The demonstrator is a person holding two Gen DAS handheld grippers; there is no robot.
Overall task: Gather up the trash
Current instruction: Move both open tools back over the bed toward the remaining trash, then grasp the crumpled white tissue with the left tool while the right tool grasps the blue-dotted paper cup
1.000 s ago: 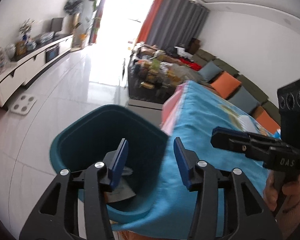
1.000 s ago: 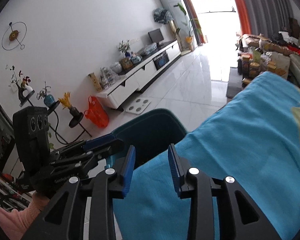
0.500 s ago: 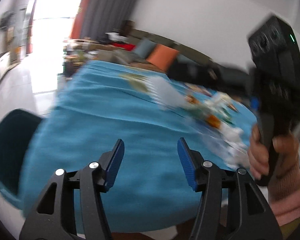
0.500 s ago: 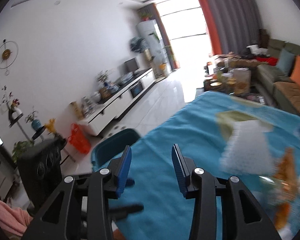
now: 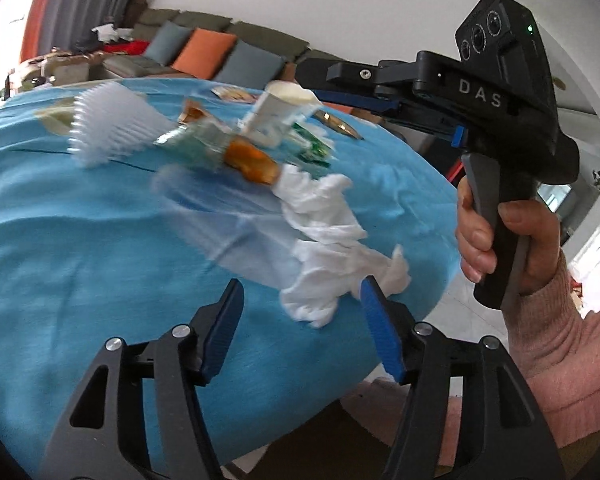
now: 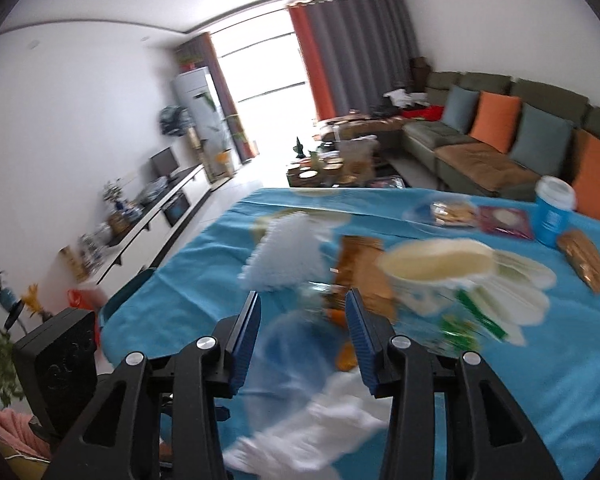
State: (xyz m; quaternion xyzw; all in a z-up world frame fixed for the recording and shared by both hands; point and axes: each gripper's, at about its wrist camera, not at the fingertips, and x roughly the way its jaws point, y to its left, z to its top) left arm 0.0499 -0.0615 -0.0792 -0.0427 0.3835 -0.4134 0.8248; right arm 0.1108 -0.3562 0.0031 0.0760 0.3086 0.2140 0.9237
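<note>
A pile of trash lies on the blue-clothed table (image 5: 80, 260). It includes a crumpled white tissue (image 5: 324, 240), a white pleated paper (image 5: 108, 128), an orange wrapper (image 5: 252, 160) and a tipped paper cup (image 5: 280, 108). My left gripper (image 5: 302, 292) hovers low just short of the tissue, jaws opening, and nothing is pressed between the pads. The right gripper (image 5: 320, 84), held by a hand (image 5: 512, 240), hangs above the pile's far side. In the right wrist view the right gripper (image 6: 303, 300) is over the pile, jaws opening and holding nothing. The tissue (image 6: 320, 432) lies below it, with the cup (image 6: 436, 272) to the right.
A teal bin (image 6: 128, 292) stands off the table's left edge. On the table's far right are a blue lidded cup (image 6: 552, 212), snack packets (image 6: 584, 264) and a green wrapper (image 6: 472, 324). A sofa (image 6: 480, 148), a loaded coffee table (image 6: 340, 168) and a TV cabinet (image 6: 152, 220) lie beyond.
Both views have swung from the teal bin across to the trash pile on the table. Both grippers' jaws stand wider than before.
</note>
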